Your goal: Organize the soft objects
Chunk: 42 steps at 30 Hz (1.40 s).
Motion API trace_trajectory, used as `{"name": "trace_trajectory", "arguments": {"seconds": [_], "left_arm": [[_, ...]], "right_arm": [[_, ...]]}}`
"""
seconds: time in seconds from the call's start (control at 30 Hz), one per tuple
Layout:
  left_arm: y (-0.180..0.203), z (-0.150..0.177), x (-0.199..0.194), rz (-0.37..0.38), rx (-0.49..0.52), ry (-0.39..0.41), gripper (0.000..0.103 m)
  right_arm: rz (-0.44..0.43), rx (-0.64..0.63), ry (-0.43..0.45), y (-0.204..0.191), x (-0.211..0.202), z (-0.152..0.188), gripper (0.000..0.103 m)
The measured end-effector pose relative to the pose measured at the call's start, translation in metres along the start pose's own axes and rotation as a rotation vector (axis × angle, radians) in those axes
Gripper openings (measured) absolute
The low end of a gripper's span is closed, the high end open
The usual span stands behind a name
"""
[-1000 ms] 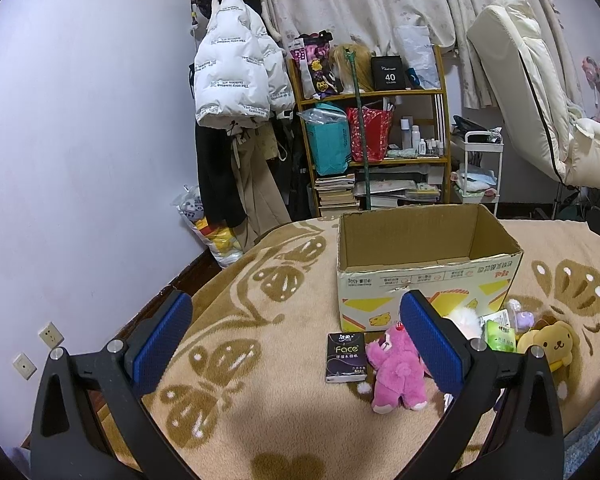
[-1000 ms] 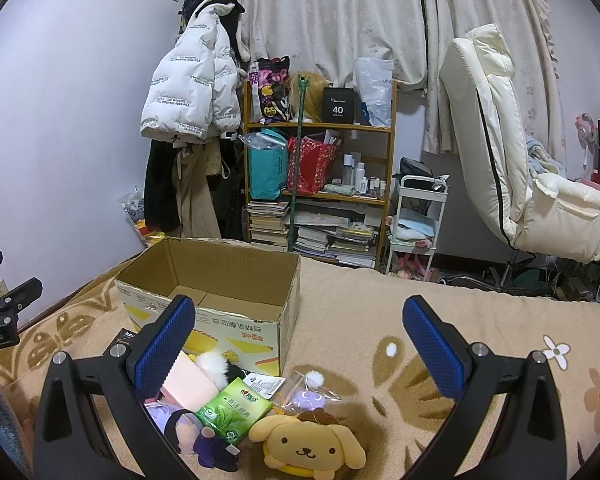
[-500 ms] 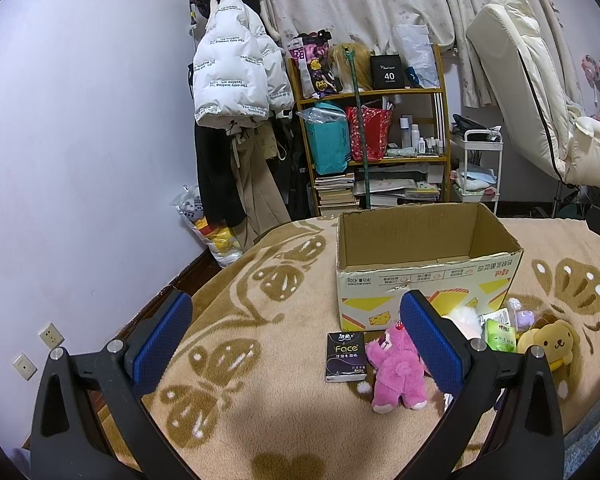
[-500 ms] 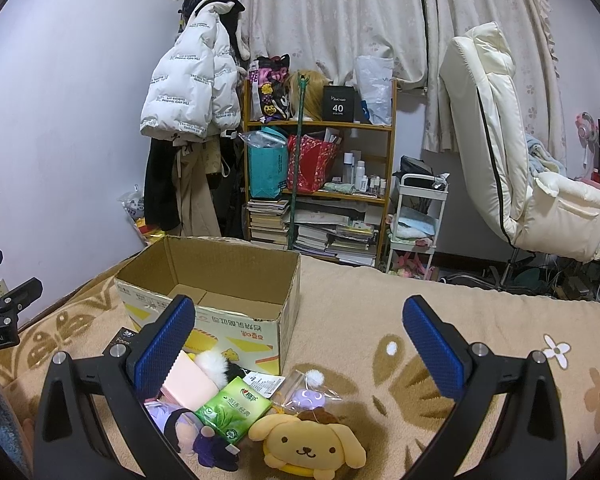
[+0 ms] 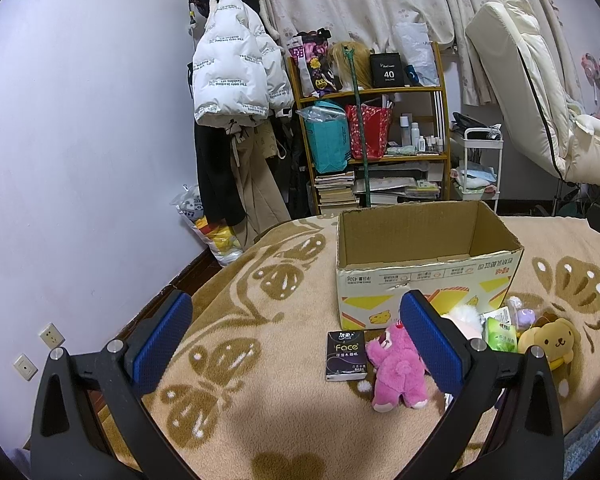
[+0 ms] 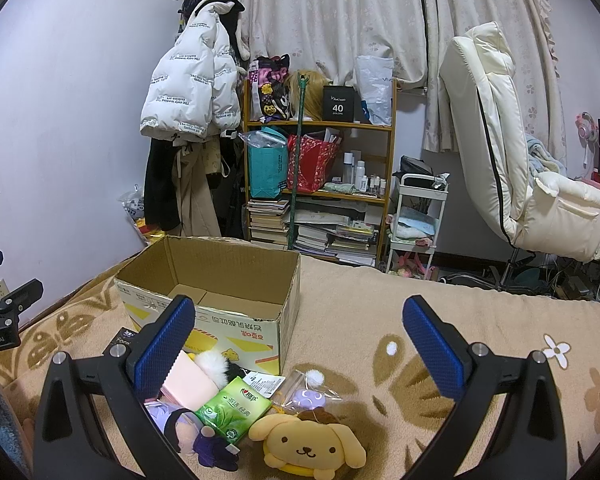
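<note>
Hovering wide apart, the right gripper (image 6: 298, 354) had the yellow dog plush (image 6: 308, 442) at six o'clock, nearer than the equally splayed left gripper (image 5: 298, 354).

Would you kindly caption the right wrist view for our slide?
Open right tongs hover over a yellow plush dog and tissue pack beside an empty cardboard box.

One cardboard box (image 6: 220, 276), two tissue packs (image 6: 233, 408) (image 5: 346, 354), three plush toys (image 6: 306, 442) (image 5: 396, 372) (image 6: 188, 428), and two grippers (image 5: 300, 340) (image 6: 300, 344).
</note>
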<state>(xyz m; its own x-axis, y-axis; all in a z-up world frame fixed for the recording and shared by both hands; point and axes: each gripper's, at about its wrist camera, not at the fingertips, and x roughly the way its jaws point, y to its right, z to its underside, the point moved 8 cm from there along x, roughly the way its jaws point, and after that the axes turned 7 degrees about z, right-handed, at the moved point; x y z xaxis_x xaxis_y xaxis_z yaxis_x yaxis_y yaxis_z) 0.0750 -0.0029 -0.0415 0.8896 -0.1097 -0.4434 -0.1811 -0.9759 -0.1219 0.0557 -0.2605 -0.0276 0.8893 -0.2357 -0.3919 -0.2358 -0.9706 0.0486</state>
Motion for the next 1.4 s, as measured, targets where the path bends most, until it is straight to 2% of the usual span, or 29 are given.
{"name": "trace_trajectory", "arguments": {"seconds": [0.5,0.8,0.9,1.2,1.4], "left_arm": [[0.0,0.006,0.001,-0.001,0.005,-0.009,0.102],[0.002,0.009,0.011,-0.002,0.026,-0.059,0.102],[0.003,0.011,0.018,-0.001,0.037,-0.096,0.102],[0.017,0.021,0.044,0.026,0.089,-0.216,0.102],[0.02,0.03,0.064,0.032,0.099,-0.301,0.102]], "right_arm": [[0.001,0.0,-0.001,0.001,0.001,-0.001,0.103],[0.003,0.002,-0.013,-0.005,0.001,-0.001,0.103],[0.016,0.005,-0.051,-0.004,0.004,0.012,0.103],[0.005,0.068,-0.245,0.016,0.03,0.035,0.103],[-0.004,0.082,-0.332,0.021,0.047,0.051,0.103]]}}
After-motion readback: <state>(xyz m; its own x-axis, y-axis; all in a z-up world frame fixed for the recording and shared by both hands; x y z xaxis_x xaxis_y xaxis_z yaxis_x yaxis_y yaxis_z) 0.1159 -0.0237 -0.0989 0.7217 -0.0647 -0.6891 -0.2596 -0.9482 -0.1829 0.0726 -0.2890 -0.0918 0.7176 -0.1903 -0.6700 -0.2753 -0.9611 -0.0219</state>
